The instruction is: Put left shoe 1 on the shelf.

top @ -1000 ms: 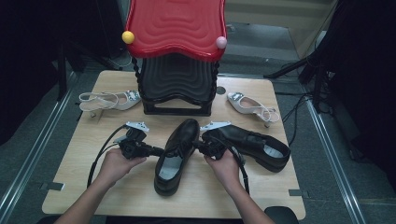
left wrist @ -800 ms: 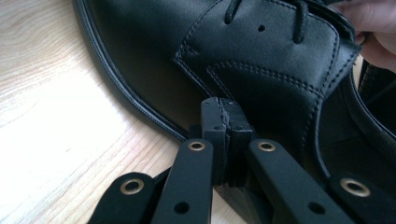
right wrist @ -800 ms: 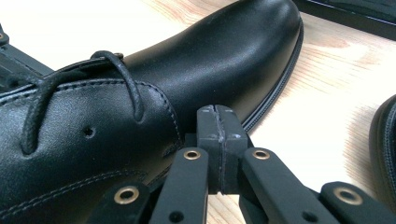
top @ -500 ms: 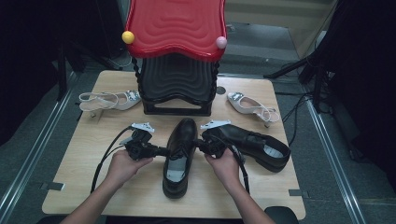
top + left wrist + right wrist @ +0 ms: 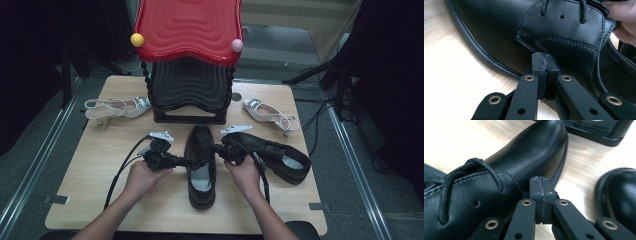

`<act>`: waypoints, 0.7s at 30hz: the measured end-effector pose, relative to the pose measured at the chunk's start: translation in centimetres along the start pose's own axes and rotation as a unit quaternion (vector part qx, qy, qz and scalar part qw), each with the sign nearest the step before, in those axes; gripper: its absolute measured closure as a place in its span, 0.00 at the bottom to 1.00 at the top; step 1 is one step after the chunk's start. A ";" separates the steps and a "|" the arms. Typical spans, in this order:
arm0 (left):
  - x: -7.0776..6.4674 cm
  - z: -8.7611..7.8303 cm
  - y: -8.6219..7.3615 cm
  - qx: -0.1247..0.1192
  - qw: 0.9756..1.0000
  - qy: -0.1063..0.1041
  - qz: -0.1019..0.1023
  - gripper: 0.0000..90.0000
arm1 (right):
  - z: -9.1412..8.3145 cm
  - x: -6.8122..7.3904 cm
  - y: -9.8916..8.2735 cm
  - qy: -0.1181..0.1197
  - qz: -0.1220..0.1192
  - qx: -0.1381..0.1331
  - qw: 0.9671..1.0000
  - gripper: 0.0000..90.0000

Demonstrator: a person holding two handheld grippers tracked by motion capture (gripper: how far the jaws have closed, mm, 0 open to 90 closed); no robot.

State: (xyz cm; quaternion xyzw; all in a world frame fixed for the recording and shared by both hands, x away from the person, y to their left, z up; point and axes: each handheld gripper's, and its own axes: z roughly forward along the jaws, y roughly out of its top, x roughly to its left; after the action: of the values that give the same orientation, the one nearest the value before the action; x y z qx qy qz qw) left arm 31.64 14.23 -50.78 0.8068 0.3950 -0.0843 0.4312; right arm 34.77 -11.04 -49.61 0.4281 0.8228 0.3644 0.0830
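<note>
Two hand-held grippers flank the black lace-up shoe [image 5: 200, 165] mid-counter [image 5: 100, 200], toe toward the black rack [image 5: 190, 90]. Left hand-held gripper [image 5: 182, 161]: jaws pressed together, tips against the shoe's side, pinching nothing. Right hand-held gripper [image 5: 216, 148]: same, opposite side. High view hides the tips behind the hands; gripper views show them clearly. Second black shoe [image 5: 272, 156] is cut off in right gripper view.

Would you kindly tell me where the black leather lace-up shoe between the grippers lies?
In the high view, the black leather lace-up shoe lies mid-table, toe toward the black stand, between the left gripper and right gripper.
</note>
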 end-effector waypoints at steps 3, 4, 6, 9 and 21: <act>0.1 -0.2 0.1 0.002 1.000 0.002 0.008 0.99 | -0.1 -0.4 0.0 0.006 0.007 0.000 1.000 1.00; 0.2 -0.4 0.1 0.000 1.000 0.008 0.007 0.99 | -0.1 -0.4 0.0 0.006 0.007 0.000 1.000 1.00; 0.4 -0.8 0.3 0.003 1.000 0.014 0.009 0.90 | -0.2 -0.4 0.0 0.007 0.002 0.001 1.000 0.99; 0.4 -1.6 0.6 0.015 1.000 0.019 0.020 0.75 | -0.9 -0.4 0.1 0.012 0.005 -0.005 1.000 0.96; 0.5 -5.2 1.4 0.002 0.998 0.023 0.056 0.44 | -4.6 -0.3 -0.5 0.046 0.019 -0.033 0.998 0.72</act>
State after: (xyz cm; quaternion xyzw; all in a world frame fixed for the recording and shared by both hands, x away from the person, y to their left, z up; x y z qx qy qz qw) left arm 31.93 18.05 -47.00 0.8302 0.3587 -0.0416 0.4246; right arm 32.52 -13.87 -46.67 0.4237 0.8048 0.4124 0.0518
